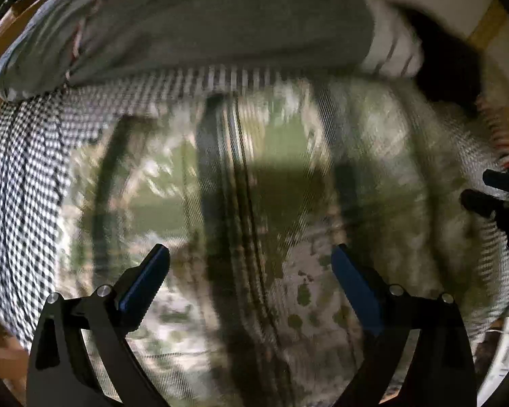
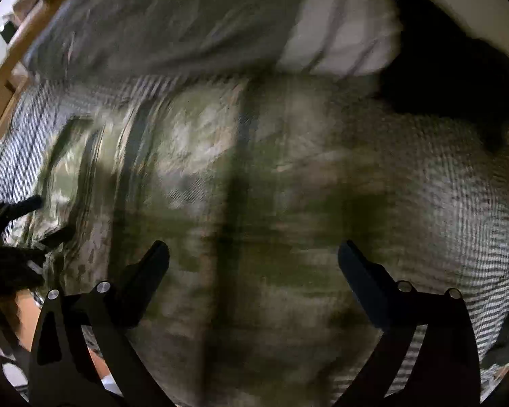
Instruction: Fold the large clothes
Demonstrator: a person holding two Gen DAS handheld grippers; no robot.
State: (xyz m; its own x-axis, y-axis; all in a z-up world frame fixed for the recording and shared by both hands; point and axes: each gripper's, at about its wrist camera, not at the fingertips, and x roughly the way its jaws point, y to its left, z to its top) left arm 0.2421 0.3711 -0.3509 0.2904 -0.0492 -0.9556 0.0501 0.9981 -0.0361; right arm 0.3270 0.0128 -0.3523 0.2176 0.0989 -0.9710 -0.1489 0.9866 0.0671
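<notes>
— Both sets of jaws hang wide apart with nothing between them — the left gripper (image 1: pixel 250 264) and the right gripper (image 2: pixel 253 257) are each poised over the camouflage garment (image 1: pixel 275 183), holding no cloth at all.

— Where's the garment lying, then?

— Spread across the checked bedcover (image 1: pixel 20 183), filling most of what each camera sees. A dark band runs up its middle, between the left gripper's fingers. Beyond the garment's far edge sits a grey pillow (image 1: pixel 193 23), with a striped white pillow (image 1: pixel 393 51) beside that, and something black (image 1: pixel 447 64) off the garment's far right corner. I can't tell what the black thing is.

— So what could spoil it from here?

— Mostly the blur. Both views are smeared, so I'd guess the hands are moving quickly; a fast pinch could catch the bedcover along with the garment, since the checked cloth lies right under its edges. Lift that and the fold drags the bedding up too.

— Anything else?

— The two grippers are near each other — the right one shows at the garment's right edge in the left camera. Closing in together, they might knock fingers, or grab only the top layer and leave the fold crooked.
</notes>
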